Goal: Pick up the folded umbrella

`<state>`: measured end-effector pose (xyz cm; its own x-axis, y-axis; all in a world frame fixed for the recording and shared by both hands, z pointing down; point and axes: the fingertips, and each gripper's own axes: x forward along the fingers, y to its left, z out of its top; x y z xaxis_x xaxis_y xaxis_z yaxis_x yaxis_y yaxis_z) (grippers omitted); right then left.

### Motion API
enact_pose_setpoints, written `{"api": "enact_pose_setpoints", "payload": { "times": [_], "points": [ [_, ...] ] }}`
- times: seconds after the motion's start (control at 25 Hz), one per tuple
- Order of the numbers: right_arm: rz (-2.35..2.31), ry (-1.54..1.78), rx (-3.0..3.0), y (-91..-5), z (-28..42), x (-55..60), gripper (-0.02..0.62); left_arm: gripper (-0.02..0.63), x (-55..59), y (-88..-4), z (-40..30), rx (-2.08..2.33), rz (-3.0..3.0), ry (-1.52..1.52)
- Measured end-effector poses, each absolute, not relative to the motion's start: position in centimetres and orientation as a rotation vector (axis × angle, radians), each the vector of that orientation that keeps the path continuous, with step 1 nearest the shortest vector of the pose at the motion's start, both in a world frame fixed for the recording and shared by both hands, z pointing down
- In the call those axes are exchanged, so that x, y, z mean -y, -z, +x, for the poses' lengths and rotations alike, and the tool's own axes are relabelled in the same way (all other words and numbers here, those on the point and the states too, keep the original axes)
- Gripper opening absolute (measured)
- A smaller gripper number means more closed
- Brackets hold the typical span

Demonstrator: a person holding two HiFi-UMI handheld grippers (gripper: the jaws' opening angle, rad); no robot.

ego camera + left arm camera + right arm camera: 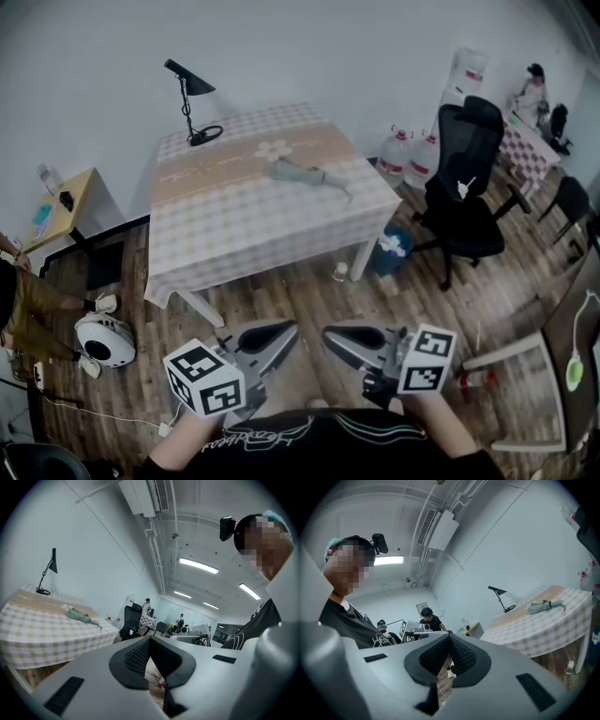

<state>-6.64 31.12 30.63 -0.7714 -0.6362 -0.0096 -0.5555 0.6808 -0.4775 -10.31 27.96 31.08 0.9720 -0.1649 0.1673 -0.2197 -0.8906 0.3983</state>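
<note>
We hold the left gripper [283,330] and the right gripper [333,337] near our body, jaws pressed together and empty. The folded grey-green fabric umbrella [305,174] lies far ahead on the checked-cloth rectangular table [234,223], towards its right side.

Counter [216,234]: draped in checked cloth, matt, soft folds at edges; legs white, smooth painted look.
Folded umbrella [305,174]: grey-green fabric, matt, creased.
Desk lamp [190,89], far left on counter: black, smooth, metal look, faint sheen.
Floor [309,291]: wood planks, low gloss.
Left gripper [287,330], right gripper [330,336]: grey shells, smooth matt plastic; fingers [138,658] faced with black pads, fine knurled texture, rubbery look.
Water bottles [409,155], far right: translucent plastic, glossy.
Office chair [466,187]: black, matt.
</note>
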Motion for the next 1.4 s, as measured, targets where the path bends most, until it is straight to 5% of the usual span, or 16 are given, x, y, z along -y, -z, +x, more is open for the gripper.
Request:
{"api": "enact_pose_setpoints", "payload": {
  "times": [0.88, 1.4],
  "points": [
    [-1.008, 0.708, -2.722, -32.1, 1.4, -27.6, 0.012, -0.003, -25.2, -31.7, -2.3, 0.276, 2.72, -0.187],
    [-1.047, 0.845, -2.678, -35.0, 3.2, -16.8, 0.012, -0.003, -13.7, -34.7, -0.5, 0.256, 2.626, -0.19]
  ]
}}
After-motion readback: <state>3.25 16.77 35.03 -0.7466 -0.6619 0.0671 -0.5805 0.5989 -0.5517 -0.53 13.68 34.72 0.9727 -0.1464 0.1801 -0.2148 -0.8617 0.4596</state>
